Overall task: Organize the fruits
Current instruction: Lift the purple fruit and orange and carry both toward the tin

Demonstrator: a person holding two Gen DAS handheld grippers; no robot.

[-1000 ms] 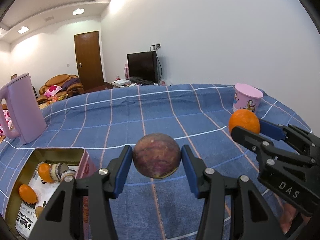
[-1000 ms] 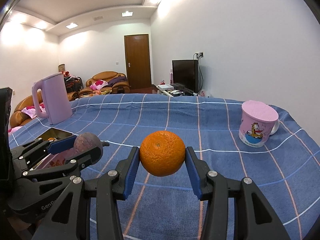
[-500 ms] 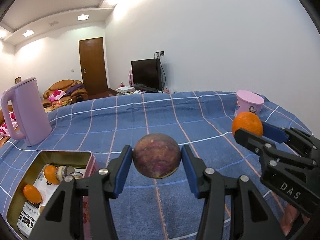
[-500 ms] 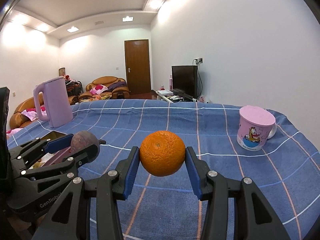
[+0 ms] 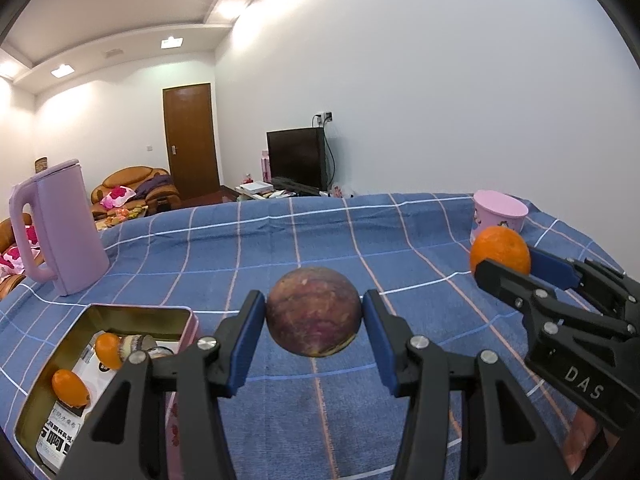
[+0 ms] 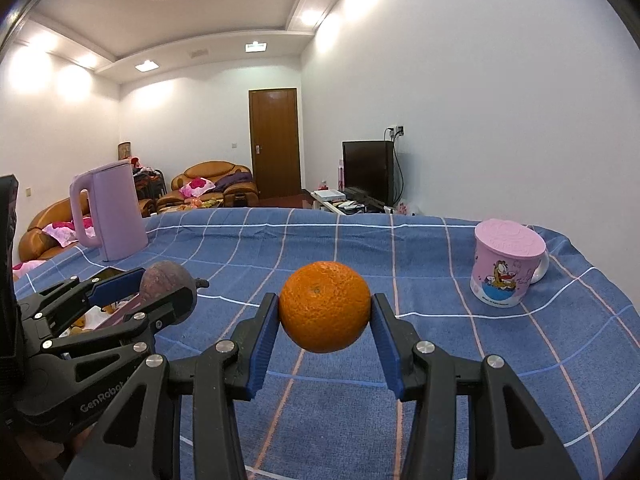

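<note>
My left gripper [image 5: 314, 314] is shut on a round purple passion fruit [image 5: 314, 310], held above the blue checked tablecloth [image 5: 280, 240]. My right gripper [image 6: 325, 312] is shut on an orange [image 6: 325, 306], also held in the air. Each gripper shows in the other's view: the orange [image 5: 500, 250] at the right, the passion fruit [image 6: 166, 280] at the left. An open tin box [image 5: 120, 312] lies at the lower left with two small oranges [image 5: 70, 388] and other bits inside.
A lilac kettle [image 5: 60, 228] stands at the table's far left. A pink lidded mug [image 6: 508, 264] stands at the far right. Beyond the table are a sofa [image 6: 212, 184], a door and a television.
Both grippers tilted slightly upward, so the table and tin box sit lower in view. Both fruits stay gripped as before.
</note>
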